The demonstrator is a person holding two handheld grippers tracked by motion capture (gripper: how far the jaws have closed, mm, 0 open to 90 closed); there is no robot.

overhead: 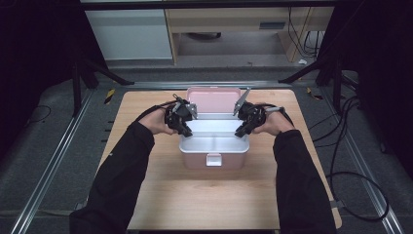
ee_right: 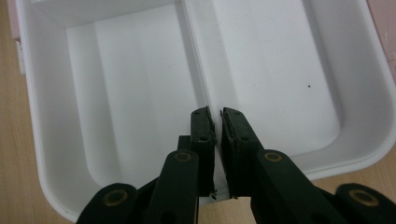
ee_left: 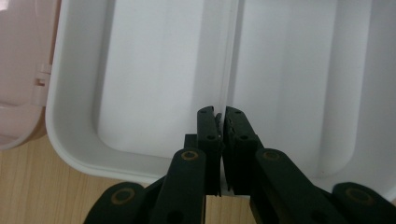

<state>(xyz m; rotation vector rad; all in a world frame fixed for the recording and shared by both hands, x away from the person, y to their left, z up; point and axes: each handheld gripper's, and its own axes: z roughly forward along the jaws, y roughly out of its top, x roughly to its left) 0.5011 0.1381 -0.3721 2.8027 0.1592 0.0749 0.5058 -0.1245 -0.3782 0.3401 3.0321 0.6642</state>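
Pink lunch box (overhead: 213, 158) sits mid-table (overhead: 204, 200), lid (overhead: 214, 100) swung open & standing up at the far side, latch facing the person, long axis running left-right. White inner tray (overhead: 214, 141) w/ a center divider (ee_left: 229, 60) splitting it into 2 compartments. Left gripper (overhead: 183, 127) and right gripper (overhead: 242, 129) each reach in from an end, jaws closed on the divider.

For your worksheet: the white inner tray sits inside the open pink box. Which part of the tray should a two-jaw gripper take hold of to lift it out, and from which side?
Grip the tray's thin upright centre divider, coming from above at each end. It is narrow enough for the jaws to straddle, and both the left gripper and right gripper already pinch it there.
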